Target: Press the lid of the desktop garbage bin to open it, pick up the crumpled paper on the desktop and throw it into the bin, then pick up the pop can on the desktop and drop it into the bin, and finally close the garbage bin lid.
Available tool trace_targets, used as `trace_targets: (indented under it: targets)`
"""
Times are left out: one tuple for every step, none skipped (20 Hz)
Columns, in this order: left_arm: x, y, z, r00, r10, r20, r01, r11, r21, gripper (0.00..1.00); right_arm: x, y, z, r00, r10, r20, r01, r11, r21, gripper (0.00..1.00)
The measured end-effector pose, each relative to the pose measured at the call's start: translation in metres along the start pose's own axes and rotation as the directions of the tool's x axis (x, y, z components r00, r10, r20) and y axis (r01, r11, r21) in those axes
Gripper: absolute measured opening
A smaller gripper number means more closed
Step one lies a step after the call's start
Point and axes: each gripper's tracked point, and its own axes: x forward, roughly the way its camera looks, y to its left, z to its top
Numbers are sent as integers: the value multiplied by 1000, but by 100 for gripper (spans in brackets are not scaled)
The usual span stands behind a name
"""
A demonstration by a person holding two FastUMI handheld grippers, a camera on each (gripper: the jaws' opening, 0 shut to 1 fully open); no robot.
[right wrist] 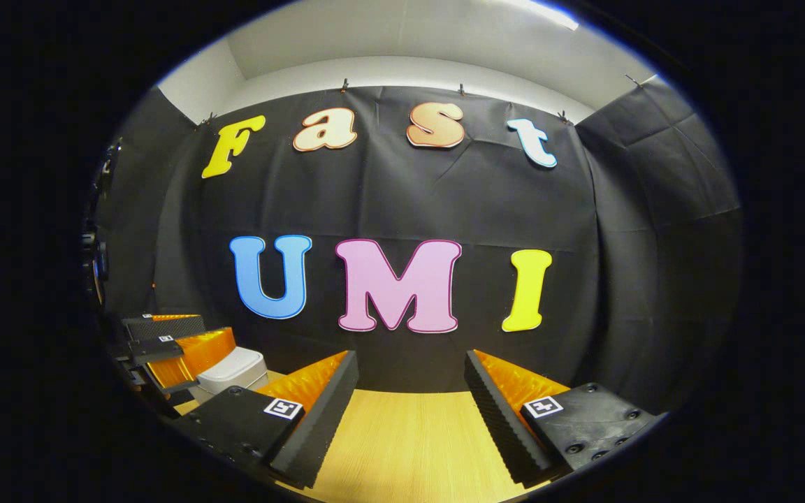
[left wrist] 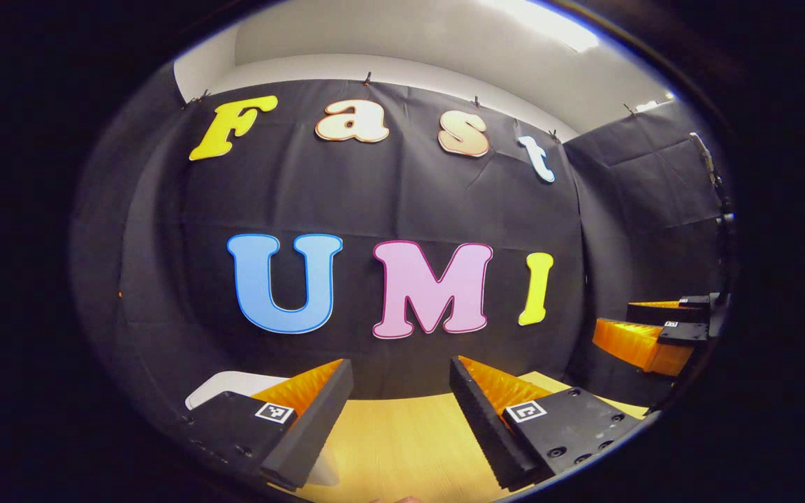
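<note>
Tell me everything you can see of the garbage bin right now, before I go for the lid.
The garbage bin is a small white box with rounded corners, plastic by its look. In the right gripper view it stands upright on the wooden table, near the black back wall, with its lid down and shut. The left gripper hangs beside it, hiding its left side; whether they touch cannot be told. In the left gripper view only a white rounded corner shows behind that gripper's finger.
</note>
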Motion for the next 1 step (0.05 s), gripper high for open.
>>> trace_targets:
  targets:
    - [-1, -2, 3, 1000, 18, 7, -19, 1000, 15, 94, 0, -3, -3, 1000, 14, -16, -14, 1000, 10, 98]
